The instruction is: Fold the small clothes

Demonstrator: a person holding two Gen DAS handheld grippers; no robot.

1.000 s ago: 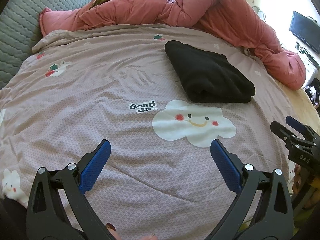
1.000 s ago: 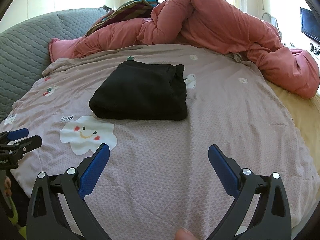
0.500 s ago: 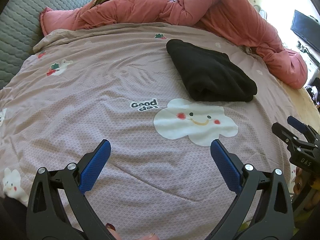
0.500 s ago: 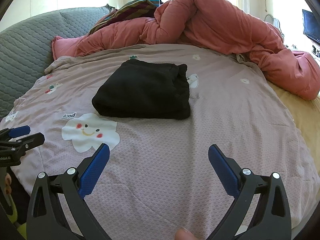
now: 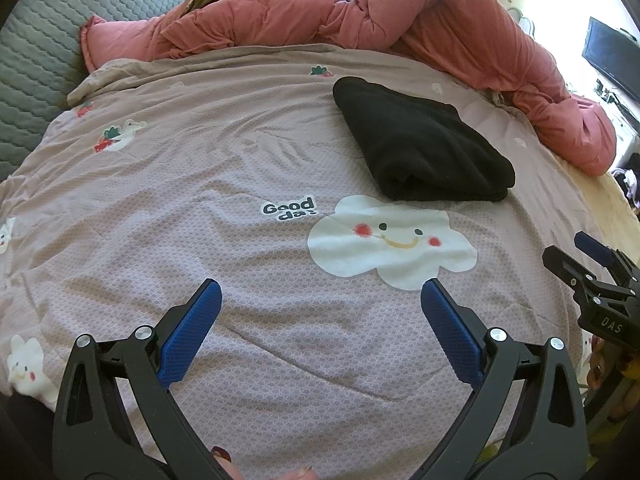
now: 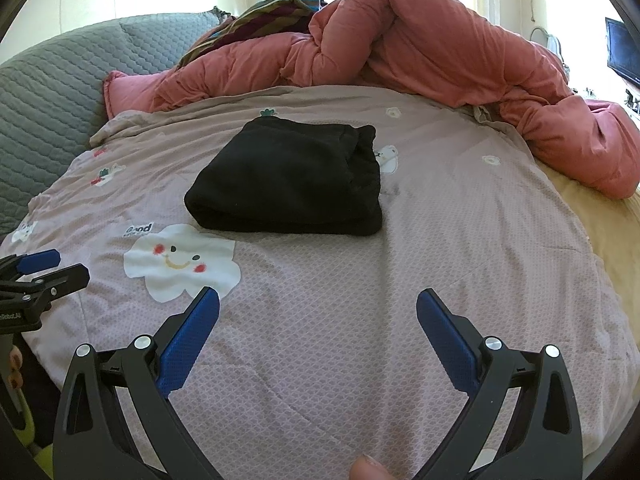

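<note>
A black garment (image 5: 424, 148) (image 6: 292, 184) lies folded into a thick rectangle on the mauve bed cover (image 5: 200, 184) (image 6: 440, 240), just beyond a printed smiling cloud (image 5: 390, 240) (image 6: 180, 260). My left gripper (image 5: 320, 290) hovers open over the cover near the front edge, well short of the garment, with nothing between its blue pads. My right gripper (image 6: 318, 298) is also open and holds nothing, a good way in front of the garment. Each gripper shows at the edge of the other's view: the right gripper (image 5: 592, 280) and the left gripper (image 6: 36, 276).
A bunched pink duvet (image 5: 400, 16) (image 6: 420, 52) runs along the back and right of the bed. A grey quilted headboard (image 5: 36, 56) (image 6: 52, 92) stands at the left, and a striped blanket (image 6: 264, 16) lies behind. A dark screen (image 5: 612, 56) is at far right.
Both views have shifted slightly, so the garment and cloud print sit a touch lower and nearer in frame. Both grippers stay open; the garment has not moved on the bed.
</note>
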